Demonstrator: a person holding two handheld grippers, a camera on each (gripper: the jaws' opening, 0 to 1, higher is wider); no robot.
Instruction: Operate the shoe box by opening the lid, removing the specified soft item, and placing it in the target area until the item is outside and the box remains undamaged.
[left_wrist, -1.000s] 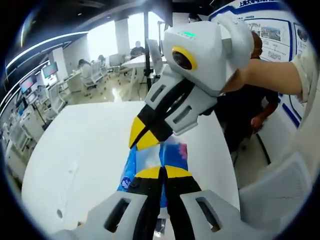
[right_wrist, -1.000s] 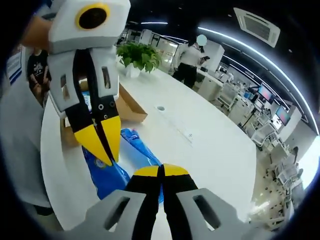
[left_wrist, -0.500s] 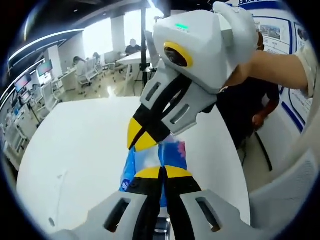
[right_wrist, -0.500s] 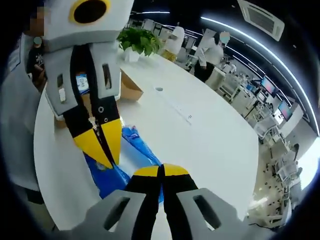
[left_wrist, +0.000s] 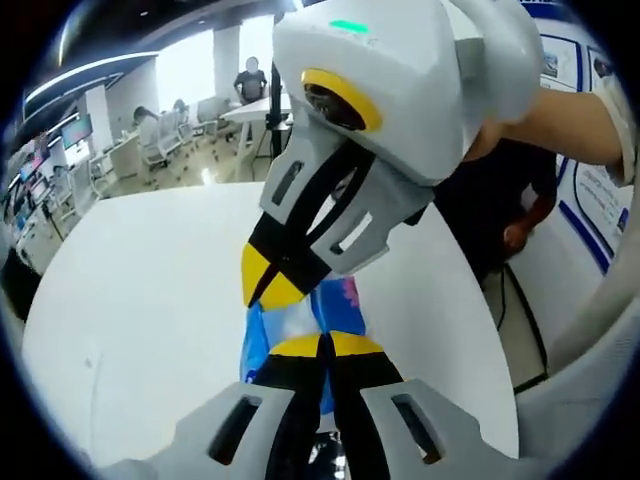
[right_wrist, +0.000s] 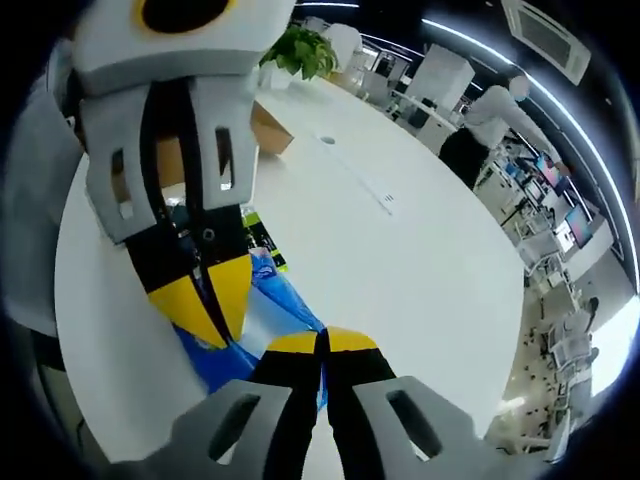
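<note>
Open-plan office with rows of desks, monitors and chairs surrounds a large white table (left_wrist: 150, 300). In the left gripper view, the left gripper (left_wrist: 322, 347) has its yellow-tipped jaws pressed together on a blue soft packet (left_wrist: 270, 335) with a pink corner, held just above the table. The right gripper (left_wrist: 268, 285) enters that view from the upper right, held by a hand (left_wrist: 560, 110), its jaws together on the same packet at the far end. In the right gripper view, the right gripper (right_wrist: 322, 343) is clamped on the near edge of the packet (right_wrist: 285, 310), and the left gripper (right_wrist: 210, 305) comes in from the left, touching the packet. A brown cardboard shoe box (right_wrist: 268, 125) stands on the table behind the left gripper, well apart from the packet. A potted plant (right_wrist: 305, 50) sits at the far end of the table.
</note>
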